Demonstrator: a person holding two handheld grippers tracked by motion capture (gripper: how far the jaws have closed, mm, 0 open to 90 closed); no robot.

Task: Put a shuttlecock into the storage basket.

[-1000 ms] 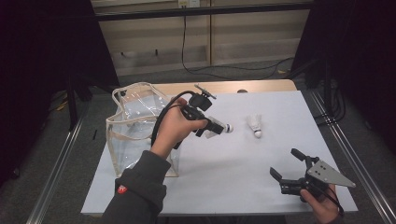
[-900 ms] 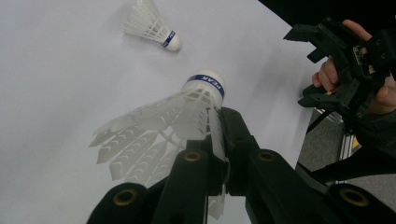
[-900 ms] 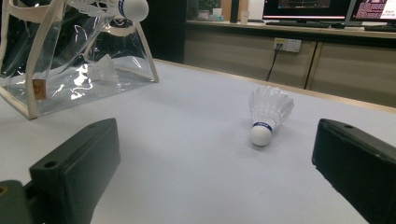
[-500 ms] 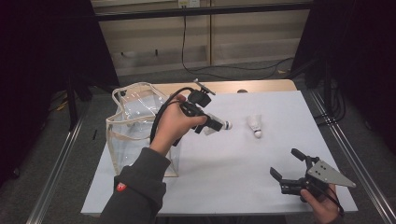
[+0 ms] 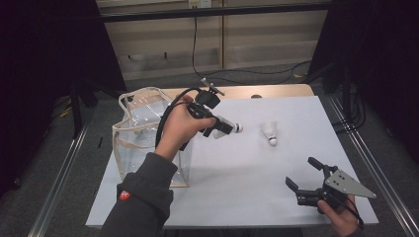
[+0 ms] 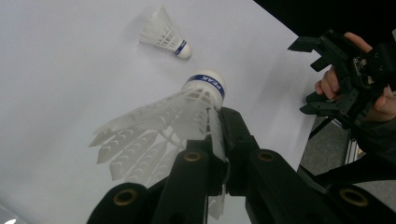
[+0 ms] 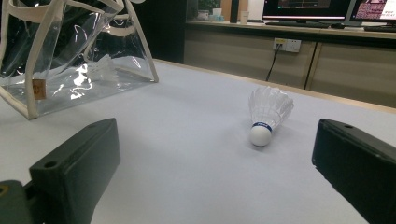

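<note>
The left gripper (image 5: 228,128) clamped a white feathered shuttlecock (image 6: 187,109), cork outward, just right of the clear plastic tote bag (image 5: 143,133); the right gripper (image 5: 306,178) waited open over the white tabletop (image 5: 247,182).

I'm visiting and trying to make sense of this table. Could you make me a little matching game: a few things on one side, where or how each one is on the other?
Things:
1. shuttlecock with the blue band
2. second shuttlecock
3. clear bag
4. right gripper

States:
A. stands at the table's left edge
B. lies loose on the white tabletop
C. jaws wide apart, nothing between them
D. pinched by its feathers in the left gripper

Pairs: 1-D, 2-B, 3-A, 4-C
</note>
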